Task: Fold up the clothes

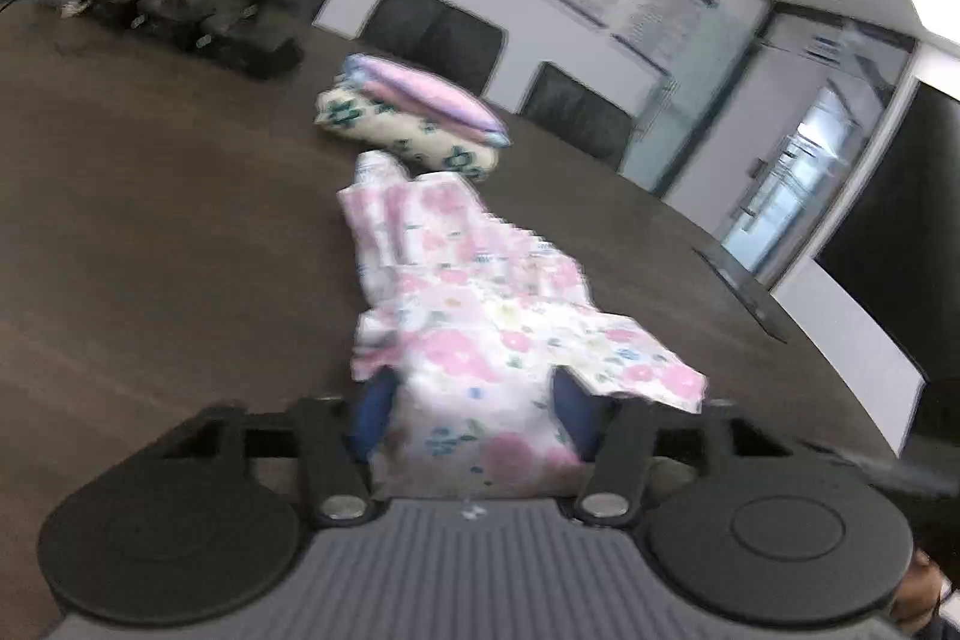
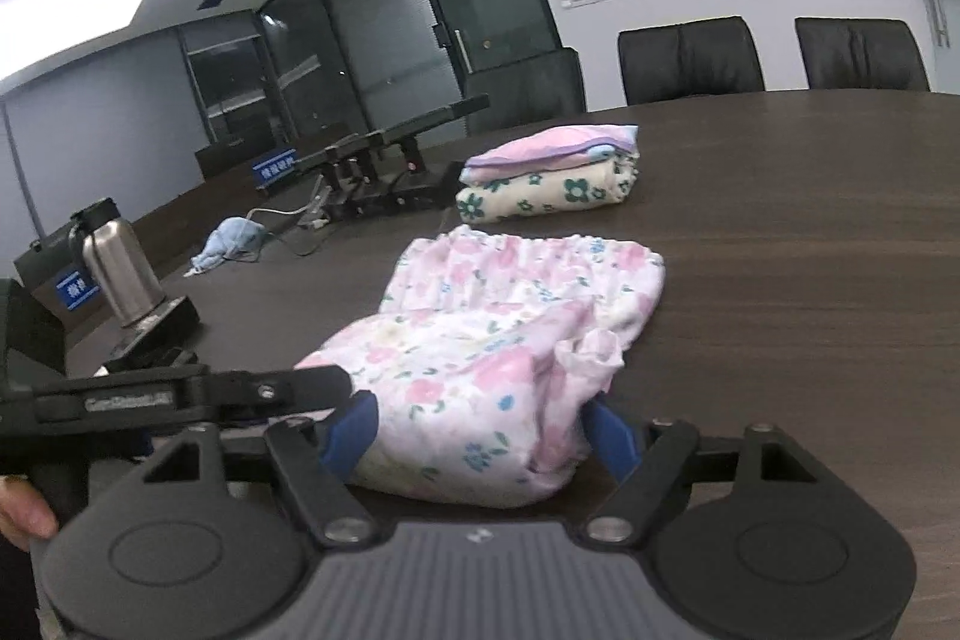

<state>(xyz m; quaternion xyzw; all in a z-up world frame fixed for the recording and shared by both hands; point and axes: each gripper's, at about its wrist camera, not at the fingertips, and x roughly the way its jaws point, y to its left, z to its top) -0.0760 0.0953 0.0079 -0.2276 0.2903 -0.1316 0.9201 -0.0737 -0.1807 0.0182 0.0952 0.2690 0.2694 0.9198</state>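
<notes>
Floral garment (image 1: 480, 340) | left gripper (image 1: 474, 418) fingers clamp it | table (image 1: 150, 250)

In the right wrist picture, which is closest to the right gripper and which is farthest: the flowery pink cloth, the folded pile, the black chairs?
1. Pink cloth, right between the right gripper's fingers.
2. Folded pile, mid-table, just behind the cloth.
3. Black chairs, past the table's far edge by the wall.

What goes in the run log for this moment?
task: fold clothes | left claw: shut on pink floral cotton garment | right claw: open around it | folded stack: behind, apart
</notes>
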